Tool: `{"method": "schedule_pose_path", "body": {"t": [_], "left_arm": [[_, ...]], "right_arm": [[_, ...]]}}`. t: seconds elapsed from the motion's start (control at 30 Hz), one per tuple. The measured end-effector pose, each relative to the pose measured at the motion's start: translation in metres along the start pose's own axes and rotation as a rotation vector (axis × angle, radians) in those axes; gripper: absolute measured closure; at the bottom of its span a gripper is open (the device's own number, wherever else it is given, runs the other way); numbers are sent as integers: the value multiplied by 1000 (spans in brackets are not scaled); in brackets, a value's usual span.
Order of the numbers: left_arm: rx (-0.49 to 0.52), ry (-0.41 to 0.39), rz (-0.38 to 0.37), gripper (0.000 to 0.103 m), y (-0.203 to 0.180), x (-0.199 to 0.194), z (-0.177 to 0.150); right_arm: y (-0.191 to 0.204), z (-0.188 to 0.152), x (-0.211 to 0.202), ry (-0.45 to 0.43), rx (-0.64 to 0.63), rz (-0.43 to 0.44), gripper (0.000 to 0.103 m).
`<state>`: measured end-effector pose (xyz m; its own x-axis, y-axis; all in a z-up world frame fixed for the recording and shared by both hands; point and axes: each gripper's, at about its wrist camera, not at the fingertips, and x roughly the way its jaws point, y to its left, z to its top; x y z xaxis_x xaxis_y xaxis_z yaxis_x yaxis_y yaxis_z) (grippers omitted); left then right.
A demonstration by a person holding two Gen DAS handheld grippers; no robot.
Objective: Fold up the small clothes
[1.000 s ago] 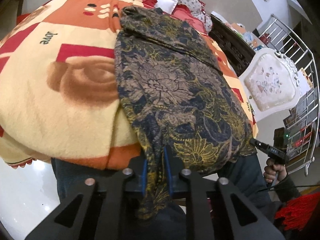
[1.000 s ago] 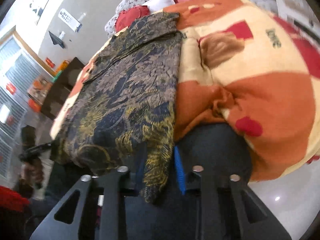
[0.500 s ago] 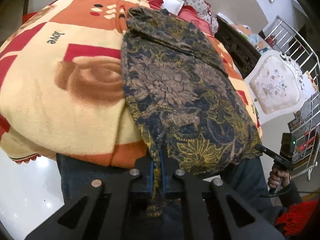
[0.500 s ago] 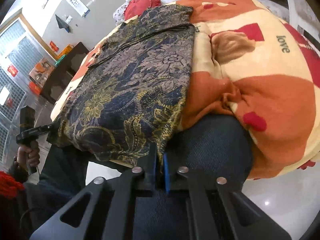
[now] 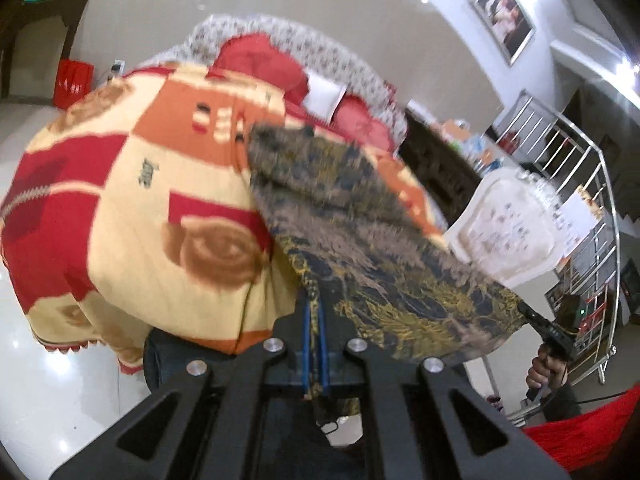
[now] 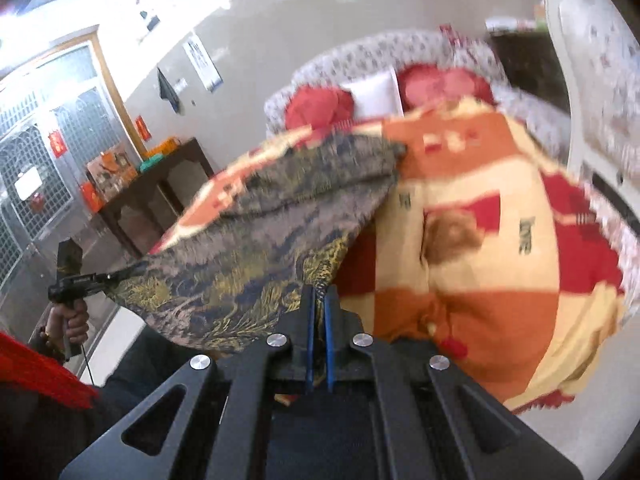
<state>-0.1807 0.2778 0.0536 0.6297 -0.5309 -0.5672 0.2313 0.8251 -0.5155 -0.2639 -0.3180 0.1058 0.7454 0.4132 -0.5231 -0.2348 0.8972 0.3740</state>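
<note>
Garment point(image 5: 360, 240), dark with gold floral print, is pinched at its two near corners: left tongs point(image 5: 315, 316) are clamped tight on one, right tongs point(image 6: 319, 304) on the other. Near edge is held raised ahead of both tongs; far end rests on the blanket point(image 5: 132, 200) beyond. For a clean fold, both corners should be carried forward level, edge kept taut, then laid onto the far end. Patterned blanket, orange, cream and red, covers the bed; red cushions point(image 5: 260, 60) lie farther off. Pale tiled floor point(image 5: 52, 380) below, railing point(image 5: 592, 200) to the right. Motion blur noted.
</note>
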Motion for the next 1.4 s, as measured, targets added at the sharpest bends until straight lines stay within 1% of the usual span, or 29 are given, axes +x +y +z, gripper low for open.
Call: {"method": "schedule_pose_path", "body": {"t": [0.07,0.17,0.3,0.37,0.47,0.53,0.67,0.73,0.8,0.9,1.07,1.27,1.33,1.4], "left_arm": [[10,-28,-14,100,-5,-15,4],[32,-45,-39,100,-16,-27,10],[56,-73,-98,100,-31,-43,15],[55,-88,-110,100,-32,-47,19],[43,-94,-104,100,-30,-38,28],[10,-87,-87,100,-24,-27,33],[-69,-75,-14,100,-8,15,52],[-121,-70,41,100,2,43,65],[-160,-76,87,100,12,76,83],[-172,-82,131,100,22,117,103],[-158,-105,183,100,30,174,145],[-189,-121,223,100,51,223,197],[-176,-124,246,100,58,241,212],[-160,-109,264,100,64,260,222]], "right_arm": [[4,11,-9,-34,-13,15,96],[12,25,-20,-69,-44,23,96],[17,35,-31,-108,-49,31,96],[16,38,-38,-127,-50,32,96],[12,42,-39,-139,-45,31,96],[6,42,-29,-133,-31,27,96],[-9,49,6,-113,14,12,96],[-18,56,26,-107,31,2,96],[-28,67,55,-96,51,-30,96],[-44,86,105,-75,64,-99,96],[-64,121,174,-55,80,-175,96],[-90,158,234,-41,135,-202,96],[-96,166,250,-34,150,-208,96],[-105,172,270,-19,163,-220,96]]}}
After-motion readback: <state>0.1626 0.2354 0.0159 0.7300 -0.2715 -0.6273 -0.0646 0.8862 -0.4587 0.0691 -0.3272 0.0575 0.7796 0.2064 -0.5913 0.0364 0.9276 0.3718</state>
